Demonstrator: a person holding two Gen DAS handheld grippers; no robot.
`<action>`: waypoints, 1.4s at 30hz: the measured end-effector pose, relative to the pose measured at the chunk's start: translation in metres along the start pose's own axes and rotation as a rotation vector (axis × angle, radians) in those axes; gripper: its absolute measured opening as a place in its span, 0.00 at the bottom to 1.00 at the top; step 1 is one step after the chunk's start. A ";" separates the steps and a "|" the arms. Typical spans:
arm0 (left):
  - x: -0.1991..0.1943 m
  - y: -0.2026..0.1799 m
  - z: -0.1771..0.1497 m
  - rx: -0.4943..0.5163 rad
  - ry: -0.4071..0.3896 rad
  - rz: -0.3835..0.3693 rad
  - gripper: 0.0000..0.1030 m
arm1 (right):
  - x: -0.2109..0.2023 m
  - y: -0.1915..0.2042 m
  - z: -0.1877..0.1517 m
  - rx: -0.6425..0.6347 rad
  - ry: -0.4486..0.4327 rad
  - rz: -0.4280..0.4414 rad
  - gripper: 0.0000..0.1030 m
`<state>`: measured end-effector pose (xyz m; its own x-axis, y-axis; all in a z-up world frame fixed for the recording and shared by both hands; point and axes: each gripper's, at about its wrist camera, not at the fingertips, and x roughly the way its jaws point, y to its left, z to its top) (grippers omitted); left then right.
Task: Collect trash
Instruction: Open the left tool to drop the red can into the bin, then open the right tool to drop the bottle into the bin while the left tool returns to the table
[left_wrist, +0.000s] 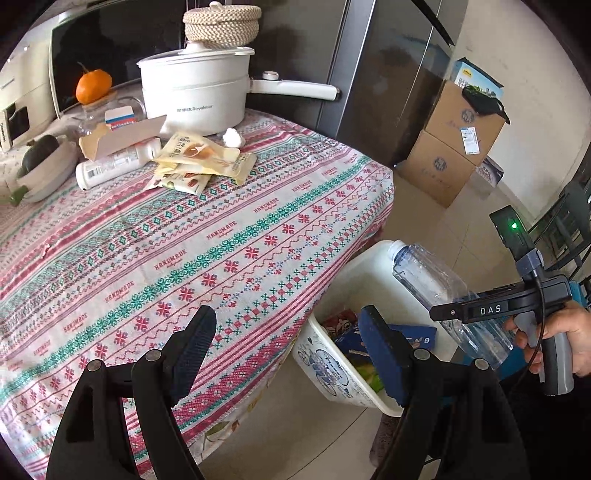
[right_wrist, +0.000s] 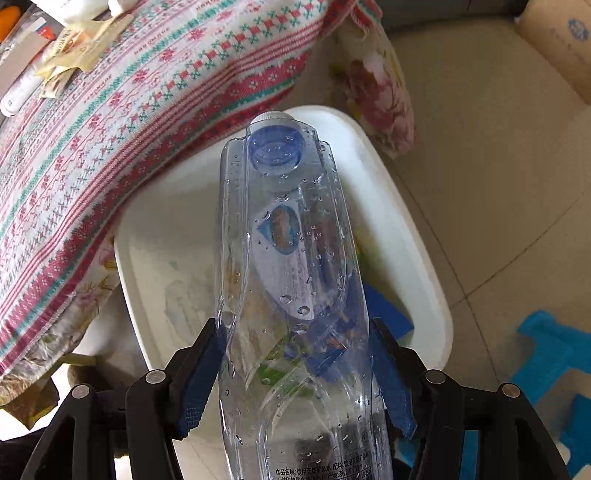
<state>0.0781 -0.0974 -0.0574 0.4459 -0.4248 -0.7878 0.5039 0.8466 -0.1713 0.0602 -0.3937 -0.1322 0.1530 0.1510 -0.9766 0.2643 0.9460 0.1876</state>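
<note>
My right gripper (right_wrist: 295, 369) is shut on a clear plastic bottle (right_wrist: 291, 280) with a blue neck, held over a white trash bin (right_wrist: 417, 258) on the floor beside the table. The left wrist view shows that bottle (left_wrist: 439, 288) above the bin (left_wrist: 332, 365), which holds several wrappers. My left gripper (left_wrist: 291, 354) is open and empty over the table's near corner. On the far side of the table lie yellow snack wrappers (left_wrist: 203, 162), a white bottle (left_wrist: 114, 166), torn cardboard (left_wrist: 118, 138) and a crumpled tissue (left_wrist: 232, 137).
A patterned tablecloth (left_wrist: 166, 251) covers the table. At its back stand a white cooking pot (left_wrist: 195, 88), an orange (left_wrist: 93, 86), a microwave (left_wrist: 110, 44) and a bowl (left_wrist: 44, 173). Cardboard boxes (left_wrist: 450, 147) are stacked on the floor by the fridge (left_wrist: 376, 74).
</note>
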 end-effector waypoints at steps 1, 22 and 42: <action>-0.001 0.002 0.000 -0.002 -0.002 0.008 0.79 | 0.001 -0.001 0.001 0.009 0.004 0.007 0.67; -0.009 0.067 0.024 -0.141 -0.051 0.192 1.00 | -0.066 0.043 0.033 -0.059 -0.209 -0.003 0.84; 0.104 0.134 0.127 -0.298 -0.012 0.209 0.76 | -0.056 0.092 0.105 -0.131 -0.275 0.056 0.88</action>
<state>0.2858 -0.0685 -0.0873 0.5258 -0.2346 -0.8176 0.1638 0.9711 -0.1733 0.1758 -0.3452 -0.0493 0.4202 0.1380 -0.8969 0.1254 0.9701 0.2080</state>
